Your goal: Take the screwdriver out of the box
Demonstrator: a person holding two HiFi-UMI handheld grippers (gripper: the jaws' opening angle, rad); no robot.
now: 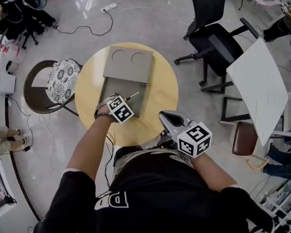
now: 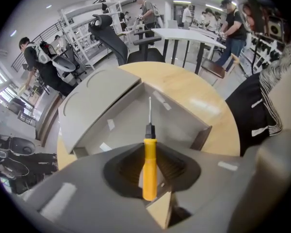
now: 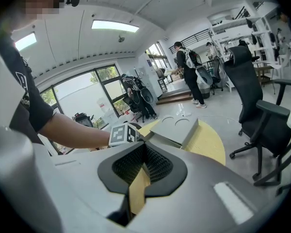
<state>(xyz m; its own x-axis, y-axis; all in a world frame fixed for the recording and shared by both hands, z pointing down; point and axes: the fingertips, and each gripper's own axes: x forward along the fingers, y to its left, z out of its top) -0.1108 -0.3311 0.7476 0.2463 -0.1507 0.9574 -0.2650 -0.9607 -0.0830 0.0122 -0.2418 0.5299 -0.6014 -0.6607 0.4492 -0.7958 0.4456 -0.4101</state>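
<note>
A screwdriver (image 2: 149, 165) with a yellow handle and a thin metal shaft is clamped in my left gripper (image 2: 148, 147), handle between the pads and shaft pointing ahead over the open grey box (image 2: 127, 126). From the head view, the left gripper (image 1: 125, 101) hangs over the box (image 1: 117, 88) on the round yellow table (image 1: 161, 95), and the screwdriver's shaft (image 1: 134, 95) sticks out to the right. The box's lid (image 1: 127, 62) lies folded back. My right gripper (image 1: 166, 116) stays at the table's near right edge with its jaws together on nothing (image 3: 144, 147).
A black office chair (image 1: 214, 39) stands to the back right, a chair with a patterned cushion (image 1: 63, 79) at the table's left. A white table (image 1: 260, 92) and a brown stool (image 1: 244, 138) are on the right. A cable (image 1: 82, 31) runs over the floor behind.
</note>
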